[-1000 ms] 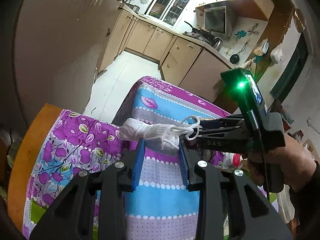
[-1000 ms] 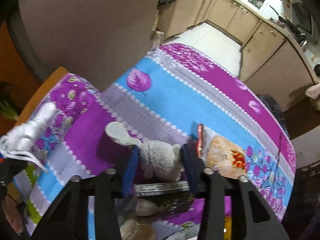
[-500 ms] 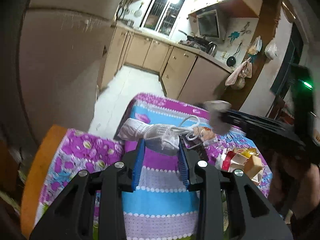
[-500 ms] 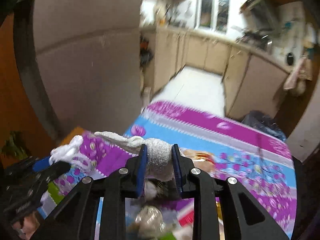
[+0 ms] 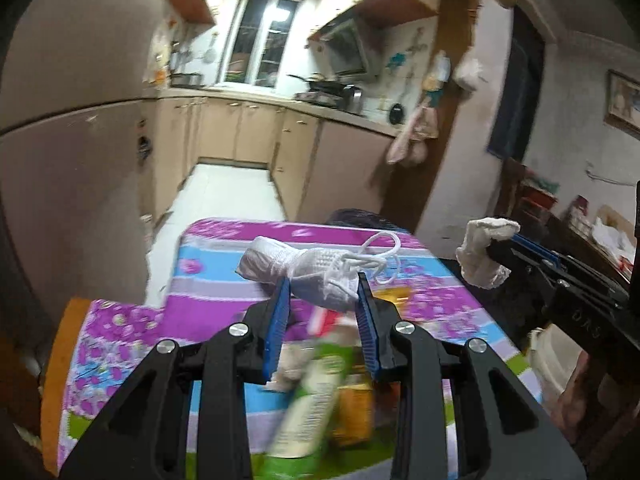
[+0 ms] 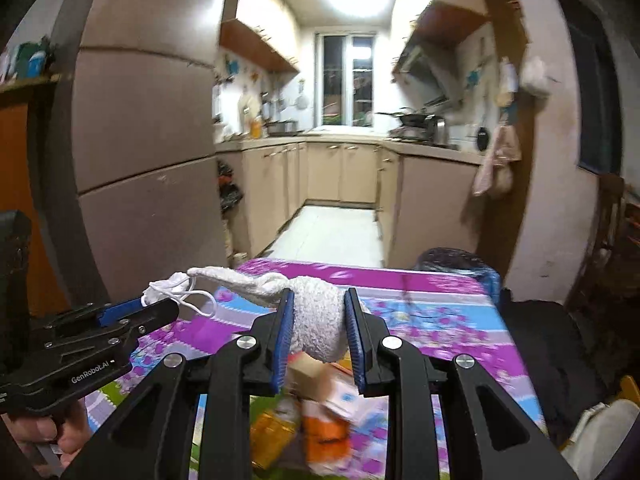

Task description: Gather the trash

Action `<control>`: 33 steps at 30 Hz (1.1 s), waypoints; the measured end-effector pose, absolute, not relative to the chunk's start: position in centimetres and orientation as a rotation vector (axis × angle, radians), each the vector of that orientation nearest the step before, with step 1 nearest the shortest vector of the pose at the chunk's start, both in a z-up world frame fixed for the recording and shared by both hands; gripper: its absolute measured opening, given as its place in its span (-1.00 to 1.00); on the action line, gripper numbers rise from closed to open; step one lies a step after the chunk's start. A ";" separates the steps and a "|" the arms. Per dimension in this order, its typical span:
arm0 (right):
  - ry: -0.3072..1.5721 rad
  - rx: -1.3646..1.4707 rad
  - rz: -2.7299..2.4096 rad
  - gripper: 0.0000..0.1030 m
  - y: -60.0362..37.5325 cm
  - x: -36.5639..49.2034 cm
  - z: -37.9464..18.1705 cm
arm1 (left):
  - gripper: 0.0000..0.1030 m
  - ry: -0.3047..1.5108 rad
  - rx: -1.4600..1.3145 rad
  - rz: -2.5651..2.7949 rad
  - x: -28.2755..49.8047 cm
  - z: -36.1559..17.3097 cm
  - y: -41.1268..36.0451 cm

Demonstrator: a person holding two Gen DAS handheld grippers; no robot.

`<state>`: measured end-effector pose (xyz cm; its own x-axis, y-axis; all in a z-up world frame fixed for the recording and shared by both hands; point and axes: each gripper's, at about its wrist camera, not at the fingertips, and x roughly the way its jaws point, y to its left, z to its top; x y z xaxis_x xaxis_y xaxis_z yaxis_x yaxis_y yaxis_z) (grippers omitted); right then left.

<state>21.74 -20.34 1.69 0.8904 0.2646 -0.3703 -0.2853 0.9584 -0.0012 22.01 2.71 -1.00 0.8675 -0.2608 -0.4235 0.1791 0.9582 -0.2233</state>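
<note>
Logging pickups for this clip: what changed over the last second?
The right gripper closed on the fuzzy off-white cloth and lifted it off the purple-and-blue floral tablecloth. The left gripper rose too, still clamping its white knitted glove with strings.

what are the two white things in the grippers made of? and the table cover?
Left gripper item: knitted white fabric, probably cotton; ribbed weave and loose drawstring loops show.
Right gripper item: fuzzy, terry-like white cloth with a nubbly matte pile.
Table cover: printed floral sheet, smooth; vinyl or cloth, blur leaves it open.
</note>
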 end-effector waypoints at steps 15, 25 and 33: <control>0.338 0.024 -0.106 -0.48 -45.1 13.6 3.6 | -0.40 0.442 -0.081 -0.587 20.4 1.9 -17.5; 0.420 0.074 -0.284 -0.48 -60.4 10.8 2.4 | -0.40 0.503 -0.011 -0.745 20.6 1.0 -28.2; 0.785 0.193 -0.325 -0.47 -74.3 14.3 -4.5 | -0.39 0.730 0.092 -0.927 22.6 -2.0 -38.5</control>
<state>14.29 -74.26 -4.51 0.6614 -0.2141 -0.7188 0.3566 0.9329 0.0502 22.64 -38.46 -2.04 0.3815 -0.6957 -0.6086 0.7552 0.6142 -0.2288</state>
